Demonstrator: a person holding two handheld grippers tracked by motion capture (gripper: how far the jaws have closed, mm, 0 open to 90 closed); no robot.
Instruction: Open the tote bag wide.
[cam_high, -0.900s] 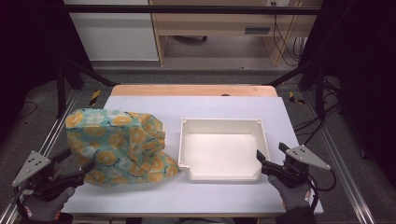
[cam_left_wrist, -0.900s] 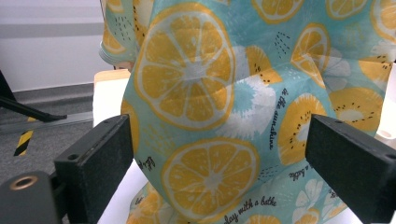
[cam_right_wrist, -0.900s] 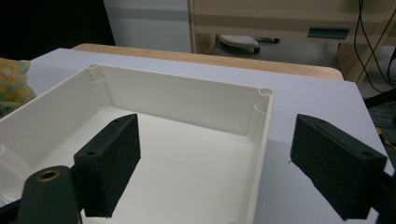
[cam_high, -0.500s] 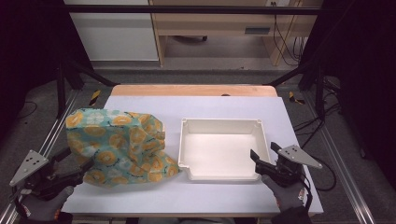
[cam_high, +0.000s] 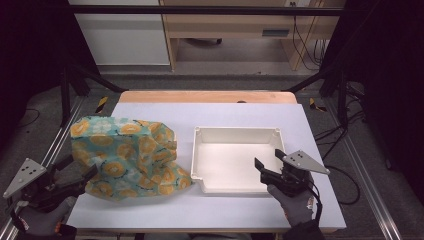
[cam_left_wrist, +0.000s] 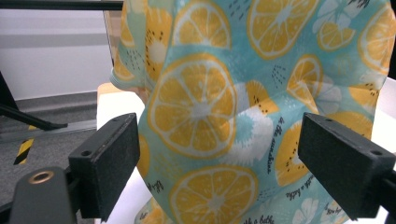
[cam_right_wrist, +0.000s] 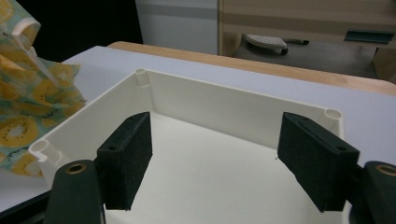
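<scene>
1. One lemon-patterned cloth (cam_high: 125, 157) is seen on the tabletop's (cam_high: 220, 115) left half, one white tray (cam_high: 235, 157) beside it.
2. Two hand-held grippers are counted: the left hand-held gripper (cam_high: 80, 170) spread near the cloth, the right hand-held gripper (cam_high: 267, 160) spread over the tray's near right corner.

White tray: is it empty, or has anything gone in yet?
Empty. The white tray shows a bare floor in the high view and the right gripper view; the citrus-print cloth lies beside it on the table.
</scene>
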